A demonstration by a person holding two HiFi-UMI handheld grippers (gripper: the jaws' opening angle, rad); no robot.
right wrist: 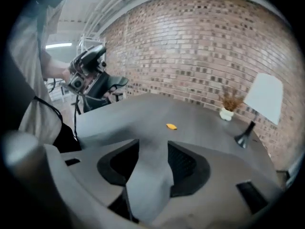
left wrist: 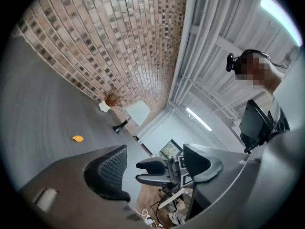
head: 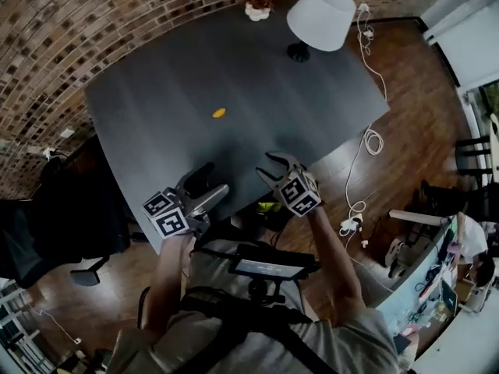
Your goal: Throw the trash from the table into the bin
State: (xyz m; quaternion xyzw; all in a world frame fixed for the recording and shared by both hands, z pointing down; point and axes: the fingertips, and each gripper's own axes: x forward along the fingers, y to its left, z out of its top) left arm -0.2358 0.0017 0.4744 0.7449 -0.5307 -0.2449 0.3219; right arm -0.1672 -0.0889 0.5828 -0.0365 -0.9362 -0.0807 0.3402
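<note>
The orange scrap (head: 219, 113) lay midway across the counter (head: 156, 115), straight ahead of the half-open, empty right gripper (head: 273, 167) at its near edge, while the wide, empty left gripper (head: 207, 187) pointed aside.

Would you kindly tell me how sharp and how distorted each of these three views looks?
Head view: fisheye bows the table edges, corners darken, orange scrap is crisp. Left gripper view: ceiling light glares. Right gripper view: brick wall curves, right claw looks soft.
</note>
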